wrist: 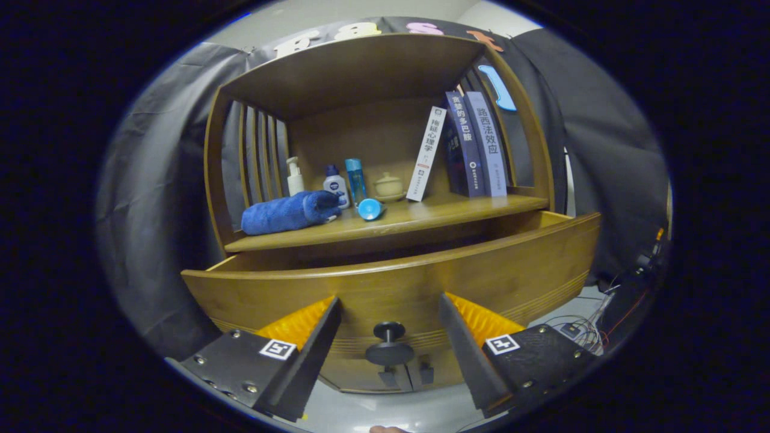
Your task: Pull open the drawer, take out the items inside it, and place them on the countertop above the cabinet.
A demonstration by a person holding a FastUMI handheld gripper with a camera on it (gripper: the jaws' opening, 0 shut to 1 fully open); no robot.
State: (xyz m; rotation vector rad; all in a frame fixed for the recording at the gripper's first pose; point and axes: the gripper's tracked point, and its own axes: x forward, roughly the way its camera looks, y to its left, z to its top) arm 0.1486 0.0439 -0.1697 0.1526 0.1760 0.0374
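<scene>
— Where was the drawer (391, 273)?
— Pulled open, its knob (389, 344) between the spread fingers (390, 340), which gripped nothing.
— And the counter (421, 219)?
— Farther back: a blue towel (289, 211) left, bottles (337, 183) beside it, books (466, 144) right.

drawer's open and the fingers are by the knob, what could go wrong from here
1. The gripper is open with the drawer knob between its fingers; lifting carelessly might clip the knob and jolt the drawer.
2. The drawer's inside is hidden behind its front, so reaching in blind may miss or knock items.
3. The countertop is crowded: the blue towel and blue cup lie near its front edge.
</scene>
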